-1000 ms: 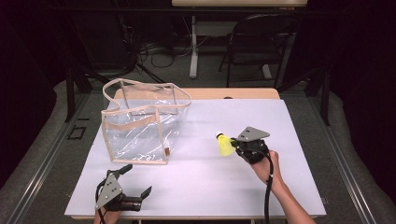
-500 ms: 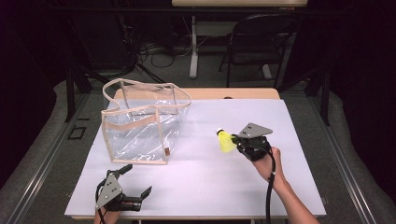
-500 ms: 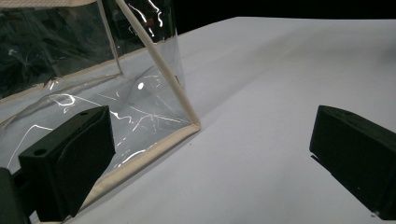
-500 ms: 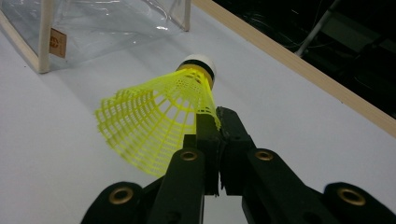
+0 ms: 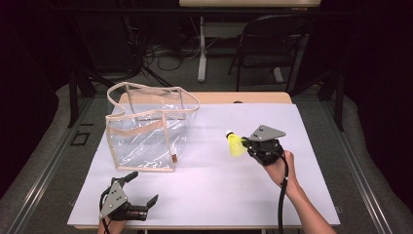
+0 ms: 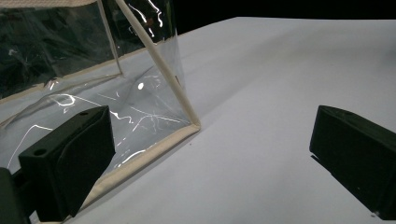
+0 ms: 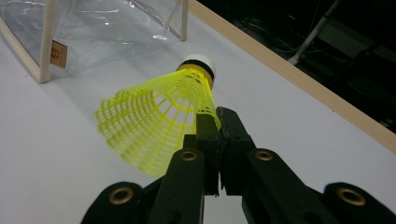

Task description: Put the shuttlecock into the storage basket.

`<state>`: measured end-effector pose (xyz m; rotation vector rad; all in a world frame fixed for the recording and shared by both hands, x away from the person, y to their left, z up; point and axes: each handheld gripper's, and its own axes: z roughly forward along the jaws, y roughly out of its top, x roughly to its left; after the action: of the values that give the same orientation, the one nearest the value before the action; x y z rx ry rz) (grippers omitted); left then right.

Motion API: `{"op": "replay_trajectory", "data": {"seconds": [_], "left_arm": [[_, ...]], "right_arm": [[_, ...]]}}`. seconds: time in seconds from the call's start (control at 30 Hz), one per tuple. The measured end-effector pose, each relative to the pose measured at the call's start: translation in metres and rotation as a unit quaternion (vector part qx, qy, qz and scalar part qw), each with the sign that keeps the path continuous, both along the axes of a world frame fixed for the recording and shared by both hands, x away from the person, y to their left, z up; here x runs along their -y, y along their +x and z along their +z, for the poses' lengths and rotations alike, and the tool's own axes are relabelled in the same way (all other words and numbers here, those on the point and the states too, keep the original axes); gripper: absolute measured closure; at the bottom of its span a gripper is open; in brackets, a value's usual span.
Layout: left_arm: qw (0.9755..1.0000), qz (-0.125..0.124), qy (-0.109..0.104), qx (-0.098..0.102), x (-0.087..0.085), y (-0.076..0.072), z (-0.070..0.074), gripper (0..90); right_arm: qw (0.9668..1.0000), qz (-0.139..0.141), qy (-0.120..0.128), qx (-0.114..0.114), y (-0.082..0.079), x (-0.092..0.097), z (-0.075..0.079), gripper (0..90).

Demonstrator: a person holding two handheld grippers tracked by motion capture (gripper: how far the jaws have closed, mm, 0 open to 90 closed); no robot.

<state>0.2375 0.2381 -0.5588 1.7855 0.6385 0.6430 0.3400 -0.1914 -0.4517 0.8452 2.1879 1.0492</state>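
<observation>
Pinching the yellow shuttlecock [image 7: 159, 126] by its skirt edge, the right gripper [image 5: 249, 143] holds it above the table [image 5: 302, 126], right of the clear bag [image 5: 146, 131]. Thin grip could slip. Left gripper [image 5: 139, 190] gapes wide, empty.

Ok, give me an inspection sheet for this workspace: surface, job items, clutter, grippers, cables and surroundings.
Surface: white table, wooden strip along the far edge.
Job's things: yellow shuttlecock, white cork tip pointing away from the gripper; clear bag with beige trim, standing open at the table's left.
Clutter: nothing seen.
Grippers: right gripper shut on the shuttlecock's mesh skirt edge, right of the bag; left gripper open, holding nothing, near the bag's front corner.
Cables: black cable trailing from the right gripper along the forearm.
Surroundings: dark room, black chair and floor cables behind the table.
</observation>
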Motion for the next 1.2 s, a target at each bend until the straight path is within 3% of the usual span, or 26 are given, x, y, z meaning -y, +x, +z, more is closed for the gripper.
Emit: {"op": "replay_trajectory", "data": {"seconds": [1.2], "left_arm": [[1.0,0.0,-0.001,0.001,0.0,0.0,0.0,0.1]], "right_arm": [[0.9995,0.012,0.007,0.029,0.012,-0.014,0.035,88.5]]}}
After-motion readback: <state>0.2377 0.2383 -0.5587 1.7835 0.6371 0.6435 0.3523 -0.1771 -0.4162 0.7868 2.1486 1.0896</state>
